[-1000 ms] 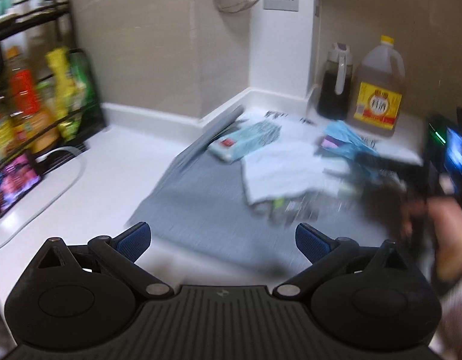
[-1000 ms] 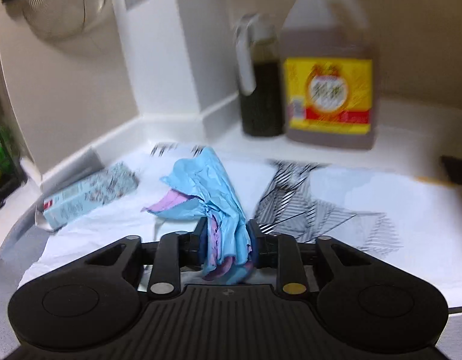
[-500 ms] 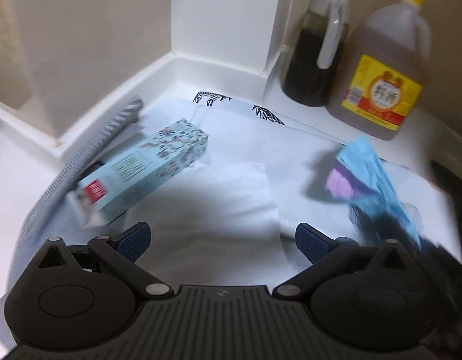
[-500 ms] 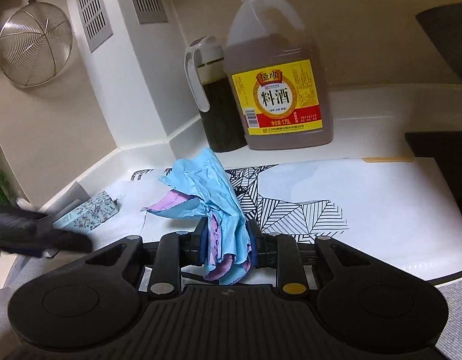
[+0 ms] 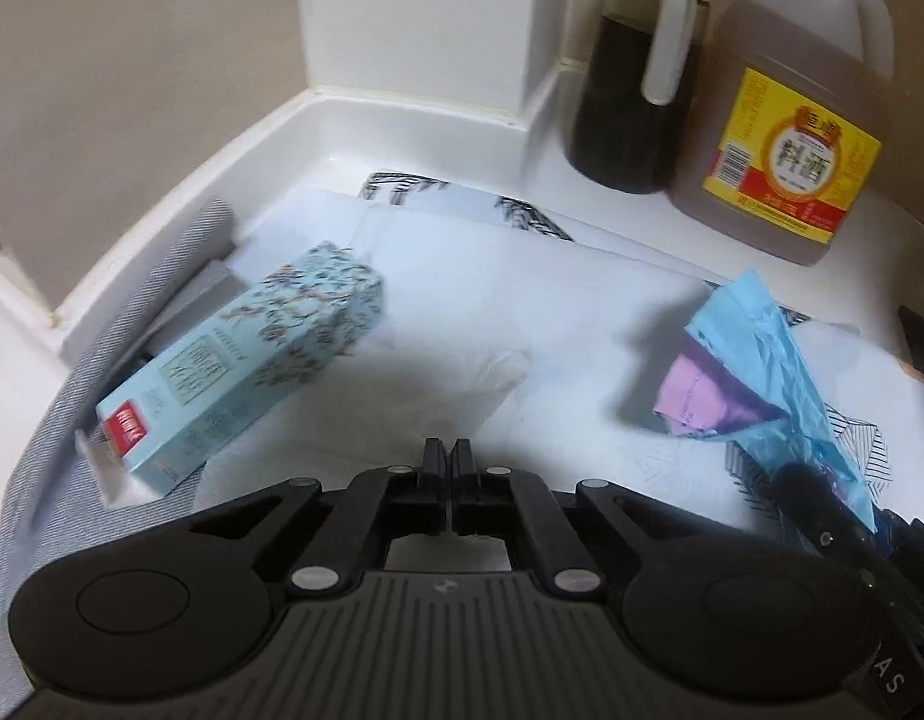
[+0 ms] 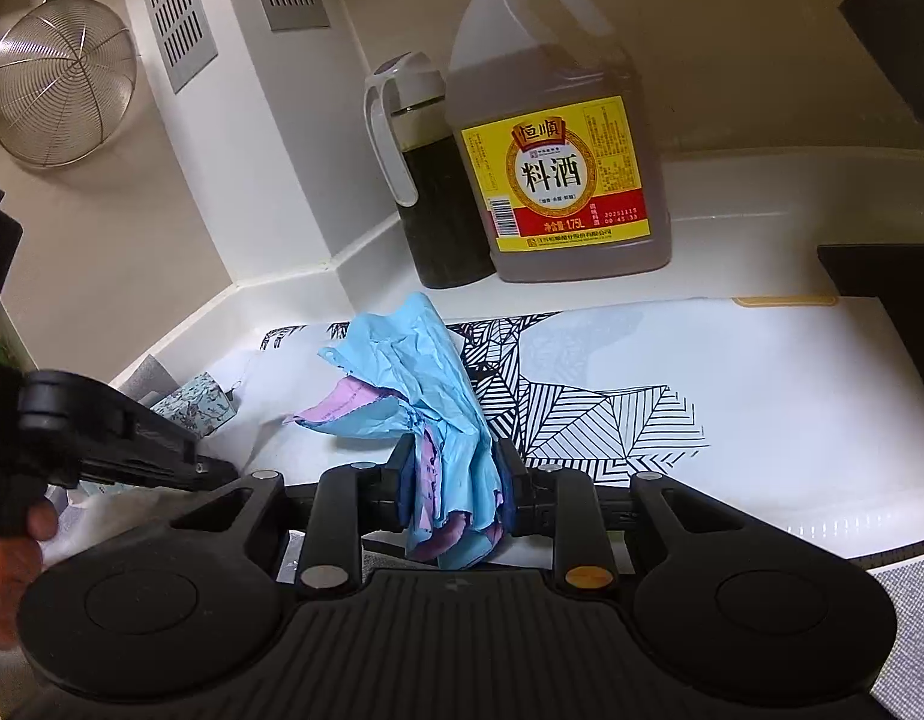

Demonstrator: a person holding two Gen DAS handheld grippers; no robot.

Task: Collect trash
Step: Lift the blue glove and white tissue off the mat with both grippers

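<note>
My right gripper (image 6: 453,495) is shut on a crumpled blue and pink wrapper (image 6: 414,378) and holds it above the white patterned bag (image 6: 732,396); the wrapper also shows in the left wrist view (image 5: 762,360). My left gripper (image 5: 447,483) is shut, its fingers together over a white tissue (image 5: 450,360); whether it pinches the tissue I cannot tell. A light blue patterned carton (image 5: 246,360) lies to its left; in the right wrist view (image 6: 195,405) it is partly hidden behind the left gripper (image 6: 126,444).
A large cooking wine jug (image 6: 558,144) and a dark sauce bottle (image 6: 426,192) stand in the back corner. A grey cloth mat (image 5: 102,324) curls up at the wall on the left. A wire strainer (image 6: 60,96) hangs on the wall. A dark object (image 6: 882,270) sits at the right.
My left gripper has moved forward and down toward the tissue and its fingers have closed. My right gripper still holds the wrapper and has barely moved.
</note>
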